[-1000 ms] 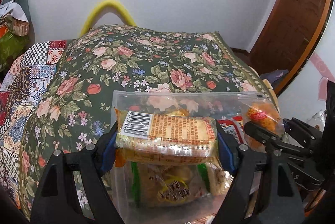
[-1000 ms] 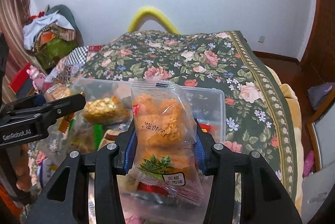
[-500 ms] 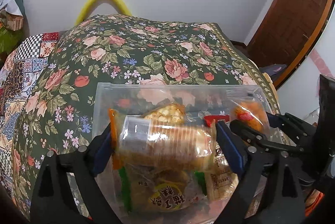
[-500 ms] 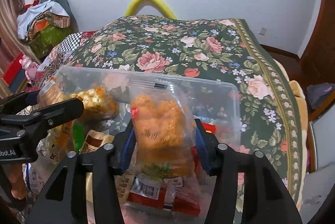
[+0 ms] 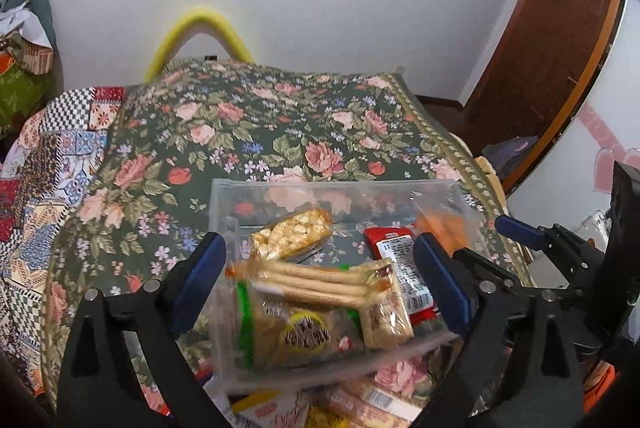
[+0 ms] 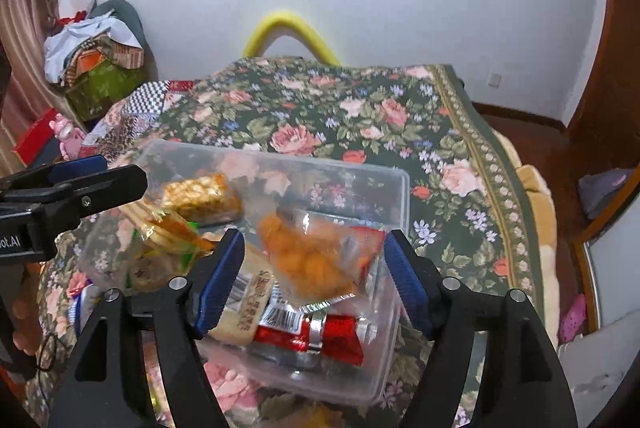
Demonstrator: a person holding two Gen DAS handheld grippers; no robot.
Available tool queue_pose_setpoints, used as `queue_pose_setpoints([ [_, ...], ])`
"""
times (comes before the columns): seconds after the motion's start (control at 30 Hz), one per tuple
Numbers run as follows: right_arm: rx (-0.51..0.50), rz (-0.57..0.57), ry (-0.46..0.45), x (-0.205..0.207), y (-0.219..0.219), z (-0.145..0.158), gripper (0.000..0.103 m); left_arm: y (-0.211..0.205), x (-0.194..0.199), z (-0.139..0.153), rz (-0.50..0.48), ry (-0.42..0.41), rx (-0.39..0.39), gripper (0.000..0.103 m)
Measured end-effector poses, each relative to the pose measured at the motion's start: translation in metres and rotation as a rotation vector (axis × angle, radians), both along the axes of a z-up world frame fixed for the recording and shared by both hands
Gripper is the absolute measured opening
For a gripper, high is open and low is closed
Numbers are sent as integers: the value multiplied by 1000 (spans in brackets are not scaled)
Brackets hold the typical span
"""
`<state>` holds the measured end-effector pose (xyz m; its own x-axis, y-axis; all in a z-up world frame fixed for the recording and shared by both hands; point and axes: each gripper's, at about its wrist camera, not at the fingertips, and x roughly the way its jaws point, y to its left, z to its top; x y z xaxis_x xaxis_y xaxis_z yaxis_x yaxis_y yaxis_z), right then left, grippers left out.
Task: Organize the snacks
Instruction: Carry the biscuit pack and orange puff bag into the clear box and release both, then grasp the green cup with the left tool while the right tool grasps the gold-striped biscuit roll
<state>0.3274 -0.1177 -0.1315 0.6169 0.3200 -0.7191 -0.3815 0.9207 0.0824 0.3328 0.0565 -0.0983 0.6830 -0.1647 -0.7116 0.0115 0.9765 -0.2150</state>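
Left gripper (image 5: 320, 268) and right gripper (image 6: 316, 268): jaws just opened, spread, pads clear of the snacks. Clear container (image 6: 402, 188) rim unobstructed toward 12 o'clock on floral bedspread (image 6: 360, 116).

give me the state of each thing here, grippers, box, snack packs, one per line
left gripper: open, fingers have just been opening, clear of the cracker pack
right gripper: open, fingers have just been opening, orange snack bag loose between them
clear plastic box: lidless, on the floral bedspread
cracker pack: released, blurred, atop other packs in the box
orange snack bag: released, blurred, over the box
popcorn bar: lying in the box
red packet: lying in the box
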Motion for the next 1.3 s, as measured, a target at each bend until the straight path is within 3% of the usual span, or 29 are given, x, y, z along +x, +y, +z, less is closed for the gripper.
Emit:
queue_pose_setpoints([
  [0.2, 22, 22, -45, -27, -3, 20, 74, 3, -33, 17, 1, -35, 24, 97],
  [0.37, 22, 28, -52, -53, -8, 19, 83, 5, -66, 14, -6, -25, 46, 97],
  [0.5, -3, 37, -18, -72, -7, 3, 84, 4, -88, 0, -24, 11, 63, 97],
  [0.73, -146, 57, 22, -97, 14, -43, 84, -13, -126, -31, -62, 56, 139, 97],
  [0.83, -188, 44, 32, -103, 16, -58, 84, -20, -141, -42, -57, 42, 151, 97],
  [1.0, -158, 23, 60, -114, -6, -68, 84, -30, -153, -60, -84, 67, 140, 97],
  [1.1, -125, 0, 110, -118, -29, -75, 83, -31, -155, -67, -85, 84, 123, 93],
  [1.3, -108, -45, 141, -130, -54, -79, 82, -32, -156, -83, -106, 141, 54, 67],
])
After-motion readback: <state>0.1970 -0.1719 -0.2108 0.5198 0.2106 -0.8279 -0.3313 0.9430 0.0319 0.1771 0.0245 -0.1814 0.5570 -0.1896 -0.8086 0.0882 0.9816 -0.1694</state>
